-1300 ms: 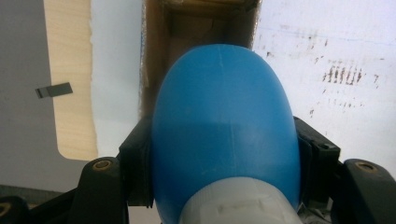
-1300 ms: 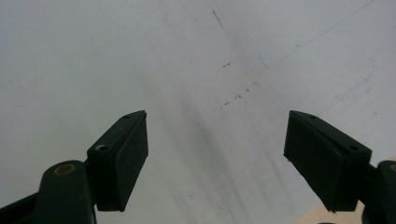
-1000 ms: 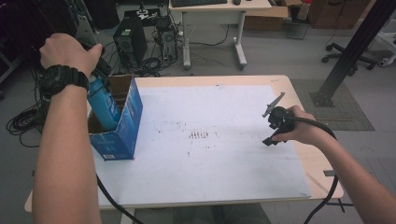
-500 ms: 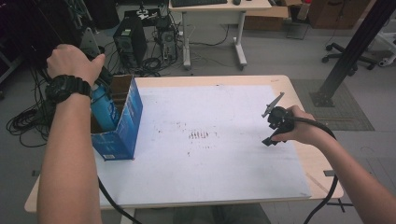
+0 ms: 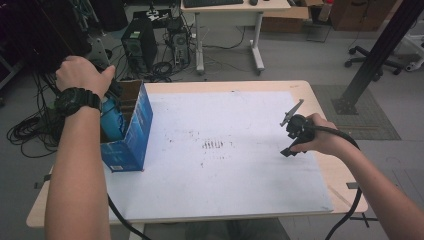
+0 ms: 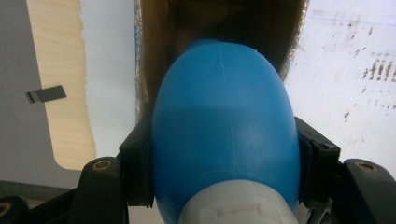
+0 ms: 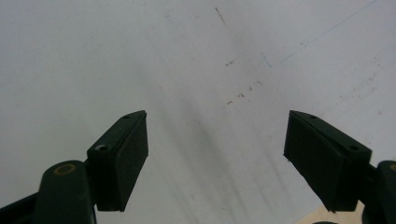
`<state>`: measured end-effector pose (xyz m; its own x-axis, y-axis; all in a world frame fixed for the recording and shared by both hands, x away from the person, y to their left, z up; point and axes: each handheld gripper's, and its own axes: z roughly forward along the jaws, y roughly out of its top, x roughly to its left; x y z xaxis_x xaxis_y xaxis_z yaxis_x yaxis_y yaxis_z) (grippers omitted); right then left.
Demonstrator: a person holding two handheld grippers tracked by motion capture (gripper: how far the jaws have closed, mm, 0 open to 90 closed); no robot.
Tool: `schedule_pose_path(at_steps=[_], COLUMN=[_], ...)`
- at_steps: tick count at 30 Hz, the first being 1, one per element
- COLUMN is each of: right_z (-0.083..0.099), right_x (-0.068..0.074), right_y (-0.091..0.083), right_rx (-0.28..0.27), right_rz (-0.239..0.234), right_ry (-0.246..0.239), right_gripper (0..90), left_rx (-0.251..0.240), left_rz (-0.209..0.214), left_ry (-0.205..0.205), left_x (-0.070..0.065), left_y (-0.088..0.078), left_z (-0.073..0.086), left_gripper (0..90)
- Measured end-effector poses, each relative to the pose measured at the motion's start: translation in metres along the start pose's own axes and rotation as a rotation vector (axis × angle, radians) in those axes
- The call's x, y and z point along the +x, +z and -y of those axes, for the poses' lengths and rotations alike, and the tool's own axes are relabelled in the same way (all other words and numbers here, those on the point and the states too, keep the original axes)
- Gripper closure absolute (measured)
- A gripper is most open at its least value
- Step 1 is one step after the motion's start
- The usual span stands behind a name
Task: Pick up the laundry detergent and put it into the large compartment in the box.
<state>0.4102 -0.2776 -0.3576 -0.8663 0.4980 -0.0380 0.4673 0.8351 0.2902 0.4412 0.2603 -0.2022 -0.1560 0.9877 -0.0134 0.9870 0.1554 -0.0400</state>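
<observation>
High view: scuffed white table [image 5: 240, 200], cluttered grey floor [image 5: 300, 65].

Wooden table [image 5: 320, 92]: white sheet [image 5: 225, 150], blue box [image 5: 131, 135].

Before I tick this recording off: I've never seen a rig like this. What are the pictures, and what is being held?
A person works with a hand-held two-jaw gripper in each hand. The high view looks down on the table. Each gripper view comes from a camera riding on that gripper. The left gripper is shut on a blue bottle, white cap nearest the camera, over an open blue cardboard box. The right gripper is open with nothing between its jaws, above the white table cover.
</observation>
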Motion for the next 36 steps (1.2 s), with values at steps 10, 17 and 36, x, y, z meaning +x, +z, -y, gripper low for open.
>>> schedule_pose_path(at_steps=[10,17,36], right_z=[-0.001,-0.001,-0.002], right_x=[0.001,0.001,0.001], right_y=[0.002,0.002,0.004], right_rx=[0.004,0.006,0.01], right_rz=[-0.002,-0.001,0.0], right_ry=[-0.004,-0.003,-0.008], right_gripper=[22.0,22.0,22.0], left_rx=[0.011,0.018,0.021], left_rz=[0.0,-0.007,-0.011], left_ry=[0.005,0.006,0.017], left_x=[-0.001,-0.001,-0.002], left_y=[0.01,0.016,0.034], left_z=[-0.002,-0.003,-0.006], left_gripper=[37.2,37.2,37.2])
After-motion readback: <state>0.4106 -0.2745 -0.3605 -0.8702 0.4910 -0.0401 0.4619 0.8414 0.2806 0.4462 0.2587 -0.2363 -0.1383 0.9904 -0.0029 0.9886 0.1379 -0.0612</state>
